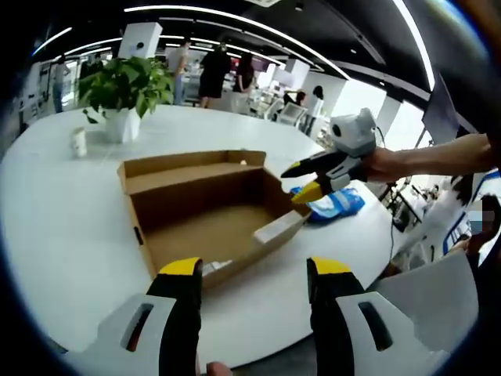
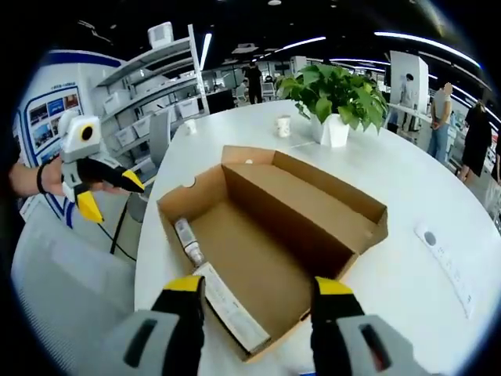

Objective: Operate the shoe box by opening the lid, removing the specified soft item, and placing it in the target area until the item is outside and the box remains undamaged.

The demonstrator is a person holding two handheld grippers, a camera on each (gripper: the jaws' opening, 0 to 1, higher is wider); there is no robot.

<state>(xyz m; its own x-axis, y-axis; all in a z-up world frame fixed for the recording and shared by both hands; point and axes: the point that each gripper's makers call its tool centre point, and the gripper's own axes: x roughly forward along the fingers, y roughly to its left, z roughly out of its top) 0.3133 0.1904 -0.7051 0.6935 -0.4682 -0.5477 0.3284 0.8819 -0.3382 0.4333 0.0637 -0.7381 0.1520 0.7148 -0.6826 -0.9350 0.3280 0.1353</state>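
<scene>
Left gripper view: shoe box point(image 1: 207, 211) open, centre frame.
Soft item: blue pack point(image 1: 335, 205) on worktop point(image 1: 63, 219), right of box, beside right gripper point(image 1: 301, 182).
Fingers: left gripper point(image 1: 254, 270) wide, empty; right narrow, empty.

An open shoe box point(image 1: 210, 211) sits on the tabletop point(image 1: 63, 235). Beyond it stand a potted plant point(image 1: 124, 92) and, beside that, a small cup point(image 1: 78, 142). In the left gripper view, a soft pack point(image 1: 335, 205) lies on the tabletop just right of the box.

Open cardboard shoe box point(image 1: 205, 210) empty; blue soft item point(image 1: 337, 205) beside.
</scene>
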